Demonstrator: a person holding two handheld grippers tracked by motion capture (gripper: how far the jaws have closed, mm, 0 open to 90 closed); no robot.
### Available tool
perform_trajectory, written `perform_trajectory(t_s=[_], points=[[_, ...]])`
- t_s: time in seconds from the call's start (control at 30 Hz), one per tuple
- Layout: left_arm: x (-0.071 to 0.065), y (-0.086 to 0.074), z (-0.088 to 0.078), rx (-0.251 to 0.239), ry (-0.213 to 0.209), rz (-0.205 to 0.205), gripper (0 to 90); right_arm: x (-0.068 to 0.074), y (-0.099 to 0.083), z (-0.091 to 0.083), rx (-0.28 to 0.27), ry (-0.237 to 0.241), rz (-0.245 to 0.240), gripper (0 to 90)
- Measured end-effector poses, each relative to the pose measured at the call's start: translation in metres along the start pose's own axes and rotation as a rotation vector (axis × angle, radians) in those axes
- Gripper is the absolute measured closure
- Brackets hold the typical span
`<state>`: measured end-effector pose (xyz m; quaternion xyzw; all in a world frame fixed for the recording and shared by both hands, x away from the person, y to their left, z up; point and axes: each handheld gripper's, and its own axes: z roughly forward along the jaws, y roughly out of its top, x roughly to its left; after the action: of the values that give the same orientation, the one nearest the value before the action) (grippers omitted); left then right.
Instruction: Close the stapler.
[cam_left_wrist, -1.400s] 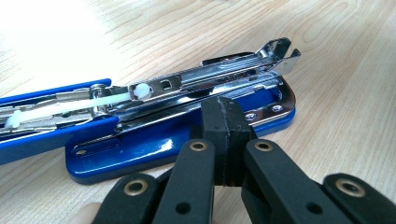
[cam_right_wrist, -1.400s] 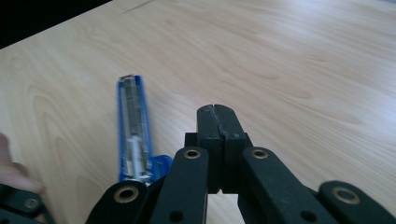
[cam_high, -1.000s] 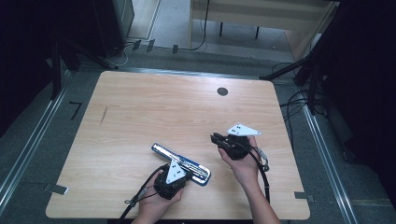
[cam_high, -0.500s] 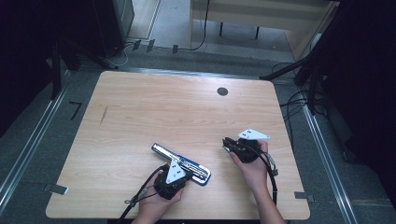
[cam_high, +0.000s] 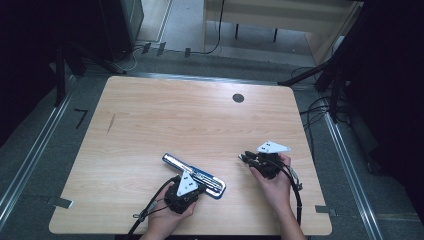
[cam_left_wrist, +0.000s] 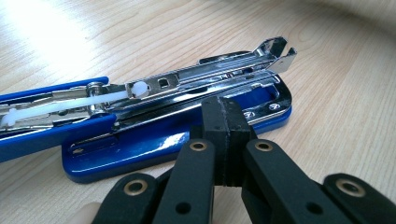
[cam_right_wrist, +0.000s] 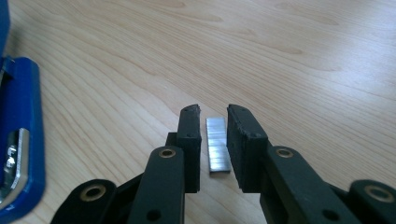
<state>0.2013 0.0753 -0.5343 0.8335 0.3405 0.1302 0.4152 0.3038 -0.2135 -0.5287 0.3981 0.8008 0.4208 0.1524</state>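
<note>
Stapler position first: the blue stapler with its chrome magazine swung open (cam_high: 195, 173) lies on the pale wooden table (cam_high: 165, 115) ahead of the left gripper (cam_left_wrist: 223, 122), whose jaws are pressed together with nothing between them, their tips at the near edge of the blue base. Farther right, the right gripper (cam_right_wrist: 212, 140) straddles the short silver strip of staples (cam_right_wrist: 217, 144), which lies flat on the wood with its long axis parallel to the jaws. These jaws have just been opening and stand narrowly apart, the strip between them but not clamped; the right hand is the nearer one for any pick-up.
</note>
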Motion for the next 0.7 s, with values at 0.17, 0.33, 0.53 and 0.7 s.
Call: perform_trajectory(t_s=[0.17,0.33,0.53,0.7], points=[[0.0004,-0.0002,-0.0004,0.001,-0.004,-0.005,90.0,-0.0023,-0.0063,0.0014,-0.003,-0.004,0.001,74.1],[0.0007,-0.0001,-0.0005,0.004,-0.007,-0.004,90.0,-0.0029,-0.006,0.0007,-0.018,0.005,0.022,73.4],[0.0008,-0.0002,-0.0005,0.004,-0.012,-0.005,90.0,-0.0032,-0.007,0.0019,-0.015,0.009,0.021,73.2],[0.0008,-0.0002,-0.0005,0.004,-0.013,-0.005,90.0,-0.0027,-0.0076,0.0049,-0.007,0.006,0.02,72.3]])
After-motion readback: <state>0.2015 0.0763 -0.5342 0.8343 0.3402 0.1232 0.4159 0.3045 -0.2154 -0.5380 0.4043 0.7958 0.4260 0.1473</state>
